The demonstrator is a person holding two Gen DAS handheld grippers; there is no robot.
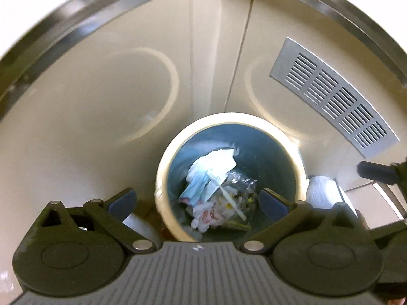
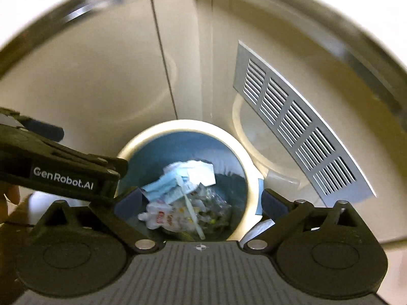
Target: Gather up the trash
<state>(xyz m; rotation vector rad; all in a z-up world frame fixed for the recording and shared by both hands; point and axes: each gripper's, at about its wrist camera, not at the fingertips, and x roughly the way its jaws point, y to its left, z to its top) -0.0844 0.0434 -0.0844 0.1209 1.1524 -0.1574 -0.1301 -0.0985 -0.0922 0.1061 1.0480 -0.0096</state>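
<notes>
A cream cabinet front (image 1: 106, 81) with a slotted metal vent (image 1: 338, 101) fills the background, and a round bin (image 1: 300, 167) with a cream rim and blue inside stands on the floor in front of it. The trash (image 1: 216, 190) lies at the bottom of the bin: a pale blue mask, crumpled wrappers, clear plastic and a white stick. The left tongs (image 1: 197, 200) and the right tongs (image 2: 201, 200) both hang over the bin mouth, spread wide with nothing between the pads. The drop looks finished. To close the step well, lift both tongs straight up and clear of the rim, keeping them apart from each other, before turning to look for further litter such as the white paper (image 1: 320, 190) beside the bin.
</notes>
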